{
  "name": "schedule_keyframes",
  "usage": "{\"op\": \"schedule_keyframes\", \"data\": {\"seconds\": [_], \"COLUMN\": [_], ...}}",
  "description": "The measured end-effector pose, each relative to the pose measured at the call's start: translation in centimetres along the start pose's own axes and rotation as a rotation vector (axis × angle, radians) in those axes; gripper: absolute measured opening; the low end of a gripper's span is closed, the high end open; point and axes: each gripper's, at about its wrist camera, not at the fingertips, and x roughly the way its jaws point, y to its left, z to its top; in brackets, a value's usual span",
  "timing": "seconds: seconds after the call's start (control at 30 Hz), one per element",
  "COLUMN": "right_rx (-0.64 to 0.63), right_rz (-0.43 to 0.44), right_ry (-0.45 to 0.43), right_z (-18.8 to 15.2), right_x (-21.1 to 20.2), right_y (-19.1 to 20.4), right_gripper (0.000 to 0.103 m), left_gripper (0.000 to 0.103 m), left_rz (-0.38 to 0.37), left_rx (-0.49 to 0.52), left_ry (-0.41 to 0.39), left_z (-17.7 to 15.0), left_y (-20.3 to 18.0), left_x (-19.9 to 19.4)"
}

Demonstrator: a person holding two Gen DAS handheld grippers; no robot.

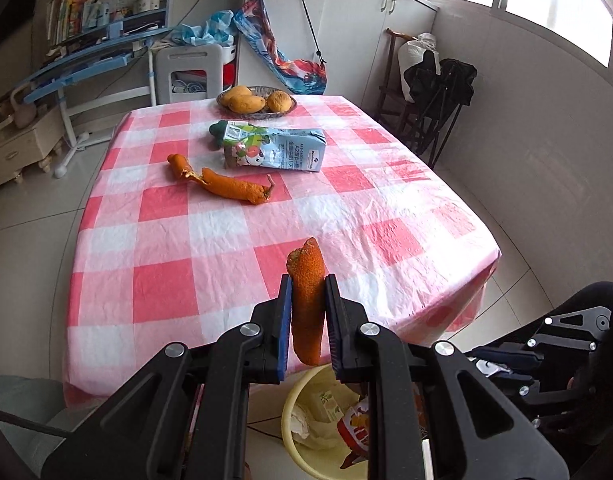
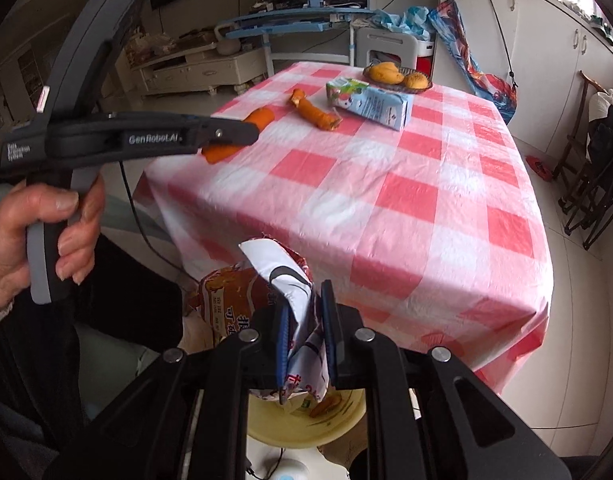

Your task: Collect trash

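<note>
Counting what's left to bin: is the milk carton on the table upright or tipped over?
Tipped over. The milk carton lies on its long side on the checked tablecloth, printed face up.

Stood on pale tiled floor (image 1: pixel 34 216): table under pink-and-white checked cloth (image 1: pixel 234 248). Ranged along far wall: white cupboards (image 1: pixel 346 20), blue desk with bookshelf (image 1: pixel 102 40), white stool (image 1: pixel 186 68), cream low cabinet (image 1: pixel 18 144). Leaned by right wall: dark folding chairs (image 1: pixel 438 92). Poured daylight through windows (image 1: pixel 554 4) at upper right.

Left gripper (image 1: pixel 308 316) clamps orange peel (image 1: pixel 306 300) above bin (image 1: pixel 292 408).
</note>
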Motion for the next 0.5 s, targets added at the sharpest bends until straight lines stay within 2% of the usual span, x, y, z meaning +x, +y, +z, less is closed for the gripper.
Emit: {"op": "schedule_keyframes", "data": {"seconds": [0.1,0.17,0.37,0.5], "right_rx": [-0.036,-0.031,0.078,0.151], "right_rz": [-0.023,-0.028,-0.034,-0.032], "right_ry": [0.044,0.049,-0.008,-0.051], "right_z": [-1.0,-1.2,-1.1,-1.1], "right_x": [0.7,0.8,-0.3,-1.1], "right_y": [0.8,0.8,-0.8,-1.8], "right_gripper": [0.021,0.033,0.047,0.053], "left_gripper": [0.016,0.016,0.016,0.016], "left_rz": [0.001,0.0,-0.005,-0.018], "left_rx": [0.014,0.021,0.033,0.061], "left_ry": [0.007,0.011,0.033,0.07], "left_z": [-0.8,-1.4,-3.3,-4.3], "left_y": [-0.7,-1.2,-2.2,-3.4], "left_x": [-0.4,-0.6,-1.3,-1.0]}}
